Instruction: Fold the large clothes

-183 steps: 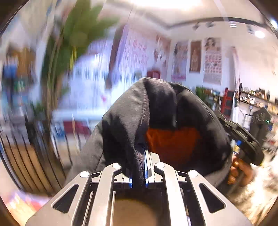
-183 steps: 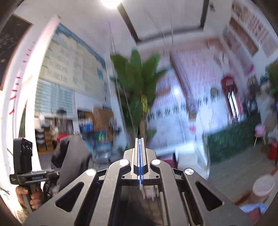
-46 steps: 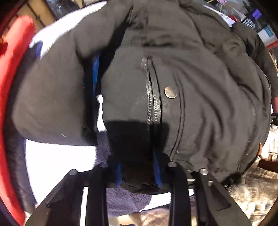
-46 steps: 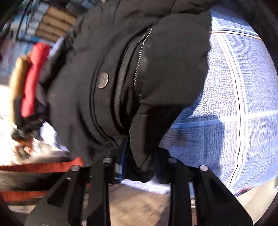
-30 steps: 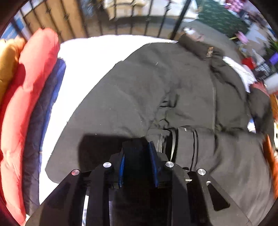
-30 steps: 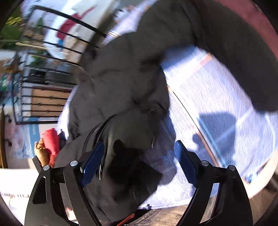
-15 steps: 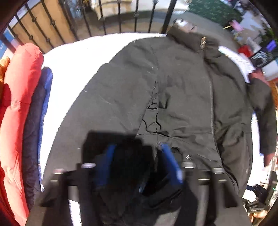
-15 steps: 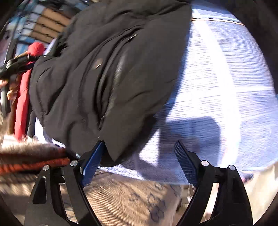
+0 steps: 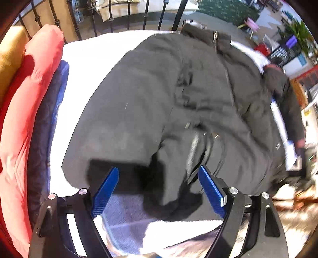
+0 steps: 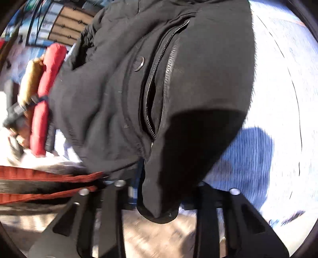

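The black jacket point(image 9: 178, 103) is lying spread out on a bed, and both grippers are at its near edge. The left gripper point(image 9: 159, 186) is standing wide open; its jaws have just been opening, and the jacket's hem is lying loose between the blue pads point(image 9: 105, 190) without being pinched. The right gripper point(image 10: 159, 190) has just been closing its jaws, and now they are squeezing a thick fold of the jacket's bottom corner, which is bulging out over the black fingers.

The jacket is puffy and soft, with a long zipper point(image 10: 159, 75) running up its front and a round metal snap button point(image 10: 139, 63) beside it. Under it the blanket point(image 10: 278, 99) is lying pale, white and blue, with thin dark lines. At the left side of the bed, a red puffy coat point(image 9: 25, 99), a dark blue quilted one point(image 9: 45, 123) and a yellow one point(image 9: 10, 53) are lying side by side. Black metal bars point(image 9: 111, 15) are standing at the far end of the bed.
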`<move>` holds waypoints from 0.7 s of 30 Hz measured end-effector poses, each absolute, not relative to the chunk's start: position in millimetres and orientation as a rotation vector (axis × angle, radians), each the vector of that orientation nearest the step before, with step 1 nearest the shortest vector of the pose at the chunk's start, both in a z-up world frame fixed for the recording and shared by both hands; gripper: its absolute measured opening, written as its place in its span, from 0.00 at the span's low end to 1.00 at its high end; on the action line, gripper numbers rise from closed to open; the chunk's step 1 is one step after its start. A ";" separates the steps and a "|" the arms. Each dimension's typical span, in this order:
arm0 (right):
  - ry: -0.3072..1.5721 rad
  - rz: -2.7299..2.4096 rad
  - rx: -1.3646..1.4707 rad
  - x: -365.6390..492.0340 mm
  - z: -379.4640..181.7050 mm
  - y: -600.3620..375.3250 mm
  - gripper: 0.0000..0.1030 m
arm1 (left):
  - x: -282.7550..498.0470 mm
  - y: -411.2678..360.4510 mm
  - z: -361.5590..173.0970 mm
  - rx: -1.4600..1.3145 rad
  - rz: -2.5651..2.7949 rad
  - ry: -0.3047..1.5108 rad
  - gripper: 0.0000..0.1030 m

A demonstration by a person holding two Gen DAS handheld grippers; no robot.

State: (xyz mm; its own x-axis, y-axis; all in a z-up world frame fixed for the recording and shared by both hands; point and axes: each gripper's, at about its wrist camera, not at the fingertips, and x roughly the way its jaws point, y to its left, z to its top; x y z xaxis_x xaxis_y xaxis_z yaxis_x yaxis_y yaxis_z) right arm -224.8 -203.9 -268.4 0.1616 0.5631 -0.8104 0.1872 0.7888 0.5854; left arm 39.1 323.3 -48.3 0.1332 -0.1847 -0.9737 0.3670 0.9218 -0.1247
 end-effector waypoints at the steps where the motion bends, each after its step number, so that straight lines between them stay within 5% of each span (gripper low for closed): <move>1: 1.404 0.305 0.688 -228.2 -261.1 -207.4 0.23 | 33.5 327.1 -55.2 0.169 -0.400 1.394 0.79; 10: 1.526 0.287 0.622 -243.0 -198.3 -233.4 0.21 | -13.2 308.1 -108.9 0.158 -0.491 1.535 0.81; 15: 1.636 0.054 0.557 -229.4 -245.5 -234.9 0.45 | -17.6 298.0 -125.5 0.036 -0.481 1.557 0.81; 16: 1.635 0.035 0.600 -227.8 -251.8 -234.6 0.46 | -17.9 294.0 -127.2 0.034 -0.479 1.558 0.75; 18: 1.607 0.043 0.649 -225.8 -255.9 -231.9 0.60 | -18.1 283.0 -126.1 0.028 -0.523 1.554 0.46; 21: 1.571 0.047 0.681 -229.6 -251.9 -231.5 0.60 | -18.1 269.6 -111.9 0.070 -0.556 1.558 0.25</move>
State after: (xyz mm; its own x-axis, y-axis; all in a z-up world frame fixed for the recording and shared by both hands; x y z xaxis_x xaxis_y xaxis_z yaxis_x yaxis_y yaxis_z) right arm -229.6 -231.5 -251.9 0.0386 0.4438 -0.8953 0.3893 0.8185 0.4225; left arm -18.1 269.6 -111.9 -0.0827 -0.2918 -0.9529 0.3779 0.8756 -0.3010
